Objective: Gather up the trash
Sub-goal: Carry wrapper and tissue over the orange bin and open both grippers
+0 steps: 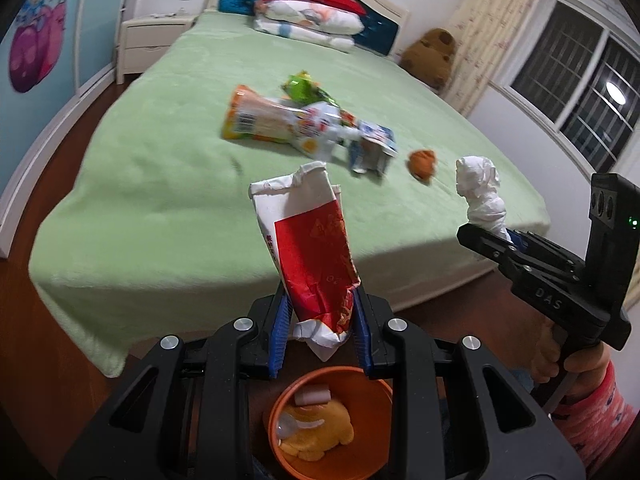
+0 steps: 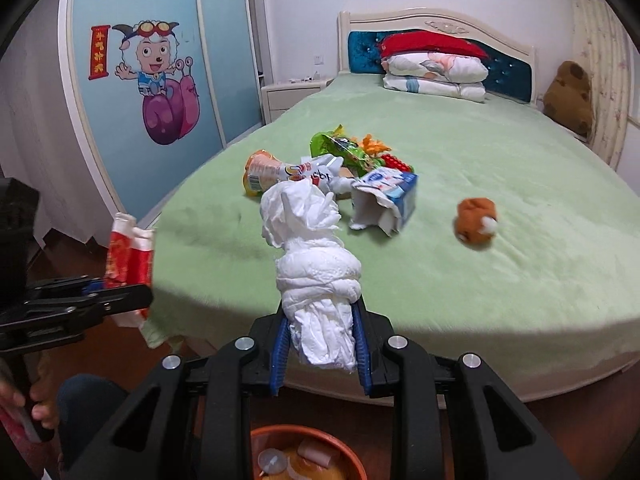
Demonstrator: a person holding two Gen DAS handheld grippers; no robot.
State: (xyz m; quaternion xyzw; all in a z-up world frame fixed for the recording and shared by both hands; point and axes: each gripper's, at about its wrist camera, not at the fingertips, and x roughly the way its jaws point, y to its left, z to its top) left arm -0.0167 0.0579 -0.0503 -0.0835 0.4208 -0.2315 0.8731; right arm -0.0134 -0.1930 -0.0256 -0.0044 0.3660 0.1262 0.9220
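Note:
My left gripper [image 1: 320, 320] is shut on a crumpled red-and-white wrapper [image 1: 308, 232], held above the orange trash bin [image 1: 376, 384] on the floor. My right gripper [image 2: 320, 340] is shut on a wad of white tissue paper [image 2: 312, 256], also over the bin [image 2: 352, 452]. Each gripper shows in the other's view: the right one with the tissue [image 1: 480, 188], the left one with the wrapper [image 2: 128, 256]. On the green bed [image 1: 160, 184] lie an orange snack bag [image 1: 256, 116], a green bag [image 1: 304, 86], a blue-and-white carton [image 1: 372, 148] and a small brown plush [image 1: 422, 162].
The bin holds yellow and white scraps. Folded bedding [image 2: 436, 68] lies by the headboard, a brown stuffed bear [image 2: 570, 92] at the bed's far right. A nightstand [image 2: 294, 94] and a cartoon wardrobe [image 2: 160, 80] stand to the left. Wood floor surrounds the bed.

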